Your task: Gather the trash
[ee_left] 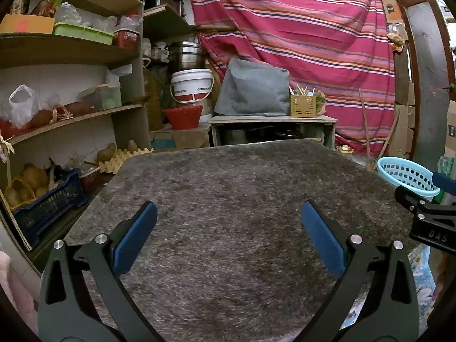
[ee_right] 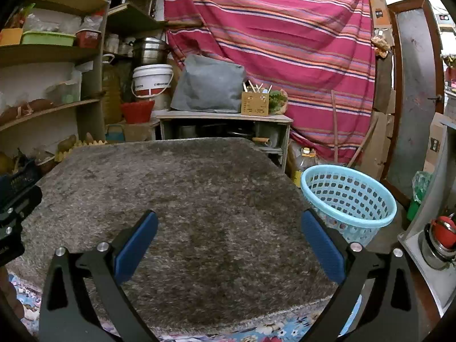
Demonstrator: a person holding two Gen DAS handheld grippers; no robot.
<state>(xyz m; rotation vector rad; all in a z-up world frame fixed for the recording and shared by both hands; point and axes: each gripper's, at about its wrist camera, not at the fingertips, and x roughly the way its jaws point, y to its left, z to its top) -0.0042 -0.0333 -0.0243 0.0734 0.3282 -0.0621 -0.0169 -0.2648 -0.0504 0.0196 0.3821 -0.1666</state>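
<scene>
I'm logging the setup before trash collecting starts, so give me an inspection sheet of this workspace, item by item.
Surface: shaggy grey rug covers the table top; flowered cloth shows beneath its near edge.
Job's things: light blue basket stands off the table's right side; no trash seen on the rug.
Clutter: nothing seen on the rug.
Grippers: left claw open, holding nothing; right claw open, holding nothing; both over the rug.
Cables: nothing seen.
Surroundings: packed shelves on the left, striped red cloth hanging behind, white bucket, grey covered bundle on a low stand.
</scene>
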